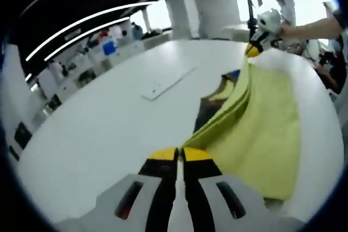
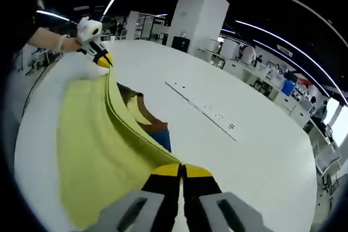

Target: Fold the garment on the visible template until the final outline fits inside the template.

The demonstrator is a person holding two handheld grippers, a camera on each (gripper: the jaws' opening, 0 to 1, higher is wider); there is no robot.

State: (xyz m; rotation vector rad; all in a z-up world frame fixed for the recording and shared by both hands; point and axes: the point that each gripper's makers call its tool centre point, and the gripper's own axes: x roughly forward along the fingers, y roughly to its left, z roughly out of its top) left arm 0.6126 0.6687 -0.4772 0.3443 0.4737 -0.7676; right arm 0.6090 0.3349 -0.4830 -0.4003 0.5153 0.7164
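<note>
Both grippers are lifting one long edge of the yellow garment [image 1: 261,118] off the white table [image 1: 98,129], each pinching an end of that edge.

Left gripper view: left gripper [image 1: 179,155] jaws are pressed together on the near corner of the cloth, yellow tips meeting with fabric between them. The right gripper [image 1: 254,48] is showing at the far end of the same edge, a hand [image 1: 288,30] behind it, its tip nipping the cloth. The edge is running taut-ish between the two, layers stacked along it.

Right gripper view: right gripper [image 2: 181,171] jaws are closed on the garment [image 2: 92,145] at its near corner. The left gripper [image 2: 103,58] is holding the far corner, held by a hand [image 2: 68,43].

Under the raised flap a dark patch with brown and blue [image 2: 155,129] is lying on the table; probably the template or an inner part of the garment, cannot tell which. A thin strip with marks [image 2: 201,107] is lying on the table well apart, toward the middle.

Judgement: a fold is in mid-carry, with the edge raised and not yet laid over. Next move calls for both ends travelling together across the dark patch, keeping the edge straight, then lowering it flat before releasing. Uneven travel would skew the fold past the outline.
</note>
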